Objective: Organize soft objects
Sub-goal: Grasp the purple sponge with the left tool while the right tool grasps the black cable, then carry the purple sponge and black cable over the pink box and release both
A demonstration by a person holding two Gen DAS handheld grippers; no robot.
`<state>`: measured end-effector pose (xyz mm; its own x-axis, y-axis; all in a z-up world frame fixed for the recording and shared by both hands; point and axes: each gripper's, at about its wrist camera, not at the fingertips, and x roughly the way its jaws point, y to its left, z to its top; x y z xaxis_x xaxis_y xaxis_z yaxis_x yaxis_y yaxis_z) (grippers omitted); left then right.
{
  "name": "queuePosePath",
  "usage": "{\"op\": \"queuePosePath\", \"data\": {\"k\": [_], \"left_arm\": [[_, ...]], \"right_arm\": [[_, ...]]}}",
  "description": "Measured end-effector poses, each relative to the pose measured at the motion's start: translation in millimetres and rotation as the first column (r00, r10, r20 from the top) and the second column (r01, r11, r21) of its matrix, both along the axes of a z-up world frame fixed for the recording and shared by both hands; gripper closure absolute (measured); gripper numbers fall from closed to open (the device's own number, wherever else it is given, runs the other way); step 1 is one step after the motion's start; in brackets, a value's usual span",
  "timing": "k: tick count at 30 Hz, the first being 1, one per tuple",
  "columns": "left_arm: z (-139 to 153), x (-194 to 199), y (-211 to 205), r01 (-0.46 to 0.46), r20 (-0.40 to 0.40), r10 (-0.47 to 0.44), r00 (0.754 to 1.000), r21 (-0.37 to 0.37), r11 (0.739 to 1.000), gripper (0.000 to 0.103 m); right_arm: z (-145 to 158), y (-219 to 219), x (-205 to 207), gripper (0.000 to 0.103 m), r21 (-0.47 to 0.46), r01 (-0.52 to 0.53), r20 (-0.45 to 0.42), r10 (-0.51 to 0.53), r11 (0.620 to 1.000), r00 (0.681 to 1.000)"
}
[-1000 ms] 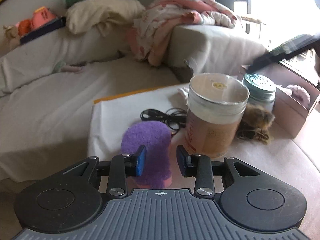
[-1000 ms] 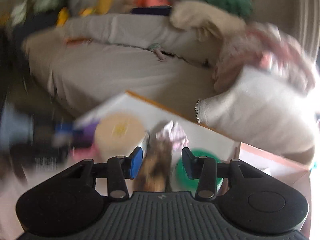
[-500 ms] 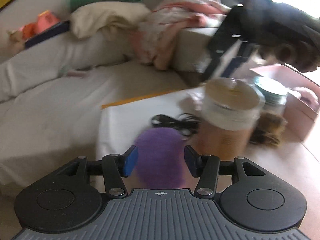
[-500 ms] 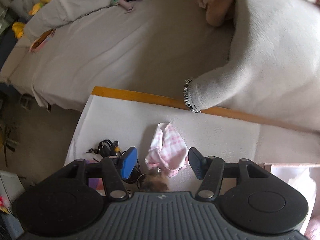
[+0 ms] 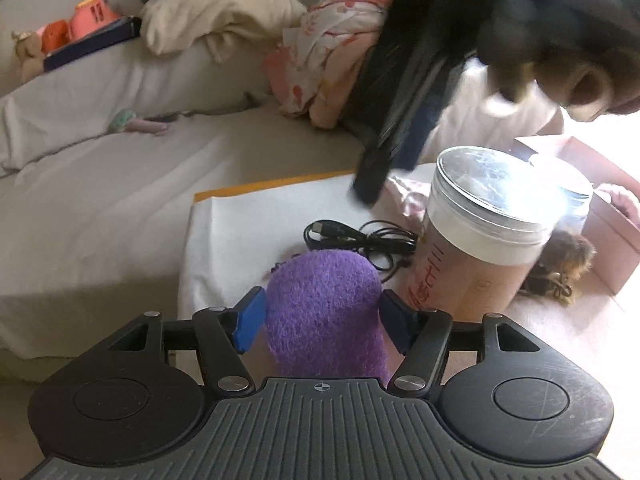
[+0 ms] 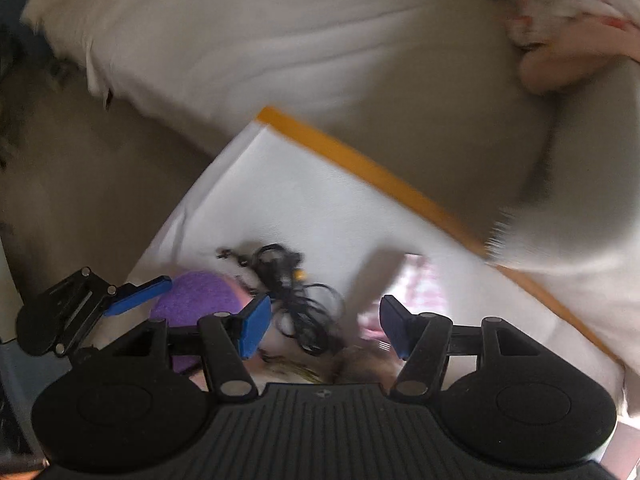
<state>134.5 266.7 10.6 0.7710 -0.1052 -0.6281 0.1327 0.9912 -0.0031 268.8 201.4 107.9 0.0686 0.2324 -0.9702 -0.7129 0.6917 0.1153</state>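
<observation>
Since a second ago the left gripper (image 5: 322, 322) has spread its jaws wide, and the purple plush toy (image 5: 324, 312) stands between them on the white-covered worktop (image 5: 248, 224); its blue pads (image 5: 250, 322) look just clear of the plush. Meanwhile the right gripper (image 6: 324, 326) has swung in overhead and tipped steeply down. Its jaws have just been opening and stand apart with nothing between them, above the coiled black cable (image 6: 296, 292) and beside the pink checked cloth (image 6: 420, 284). A lidded clear jar (image 5: 484, 236) stands right of the toy, with brown curly fur (image 5: 560, 264) and a pink box (image 5: 612, 240) beyond.
</observation>
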Motion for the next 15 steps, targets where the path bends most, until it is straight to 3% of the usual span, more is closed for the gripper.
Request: {"op": "queuePosePath", "data": {"k": [3,6,7,9,10,11,15], "left_arm": [[2.7,-4.1,6.4,-0.008,-0.036,0.007,0.999,-0.041,0.999,0.036],[2.0,-11.6,8.7,-0.010,-0.051,0.007,0.999,-0.056,0.998,0.035],[0.3,-12.6,8.2,-0.007,-0.059,0.003,0.998,-0.055,0.998,0.036],[-5.3,-11.8,4.9,-0.010,-0.078,0.007,0.997,-0.045,0.999,0.036],[-8.2,-10.6,4.2,-0.013,-0.083,0.009,0.997,-0.050,0.999,0.036],[-10.8,-9.1,3.2,-0.016,-0.081,0.012,0.997,-0.053,0.998,0.036],[-14.0,-7.2,4.4,-0.046,-0.025,0.044,0.999,-0.065,0.997,0.038]], "right_arm": [[-17.5,31.4,-4.4,0.043,-0.085,-0.060,-0.010,0.060,0.995,0.998],[-32.4,44.5,-1.8,0.059,-0.140,-0.069,-0.015,0.067,0.988,0.998],[-35.3,45.1,-1.0,0.071,-0.143,-0.074,-0.028,0.070,0.987,0.997],[-32.5,41.2,-3.4,0.078,-0.115,-0.074,-0.015,0.073,0.991,0.997],[-26.4,36.9,-5.7,0.088,-0.096,-0.071,0.012,0.072,0.993,0.997],[-17.5,31.0,-7.6,0.091,-0.066,-0.067,0.028,0.069,0.996,0.997],[33.0,0.7,-16.3,0.091,0.061,-0.032,0.095,0.027,0.998,0.995]]}}
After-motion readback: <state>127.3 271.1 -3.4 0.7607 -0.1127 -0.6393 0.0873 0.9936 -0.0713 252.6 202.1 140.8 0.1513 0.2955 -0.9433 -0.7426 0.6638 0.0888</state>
